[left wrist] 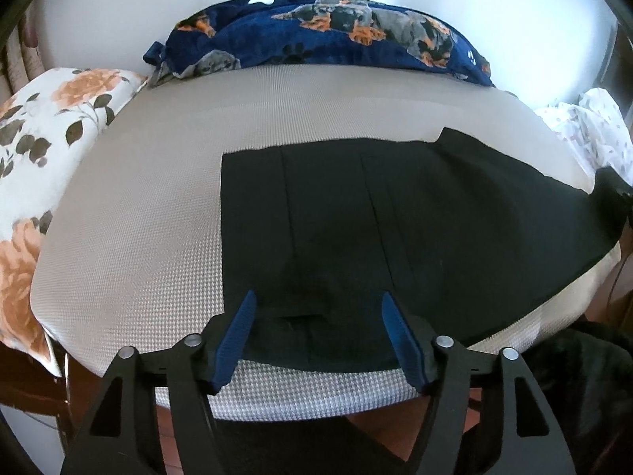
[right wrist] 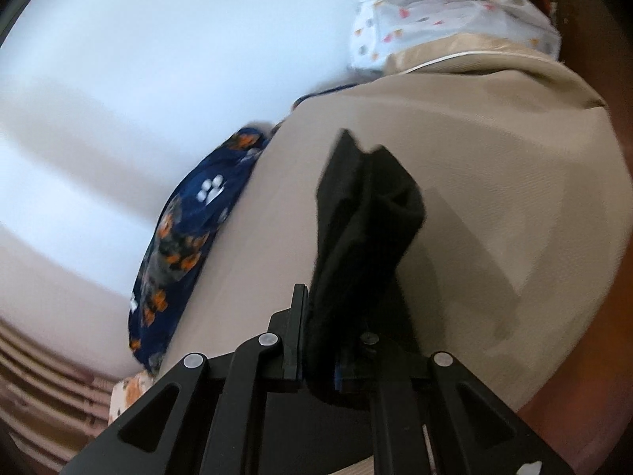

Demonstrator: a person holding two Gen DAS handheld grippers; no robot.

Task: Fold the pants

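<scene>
While the black pants point(left wrist: 356, 213) lie mostly flat across the beige cushion point(left wrist: 150, 213), the fold looks only partly done. In the left wrist view, the garment shows a straight left edge and two faint vertical creases. It runs off to the right, toward the cushion's far corner, so it appears to be laid lengthwise with the legs stacked. That is a judgement; I cannot tell the layer count against the dark cloth.

Left gripper point(left wrist: 318, 328): jaws spread wide, blue pads point(left wrist: 237, 340) either side of the near hem, holding nothing. It hovers just above the near edge of the pants, close to the cushion's front rim.

Right gripper point(right wrist: 322, 340): jaws closed on a bunched end of the pants point(right wrist: 364, 213), which stands up from the fingers in a folded ridge, lifted clear of the cushion point(right wrist: 494, 182). The view is motion-blurred.

Surroundings: navy dog-print blanket point(left wrist: 324, 27) at the back, floral pillow point(left wrist: 51, 126) at left, white spotted cloth point(left wrist: 593, 130) at far right.

Status estimate: lengthwise fold likely complete and one end lifted for a crosswise fold. Remaining steps are to carry that end over, lay it down, align the edges and smooth.
</scene>
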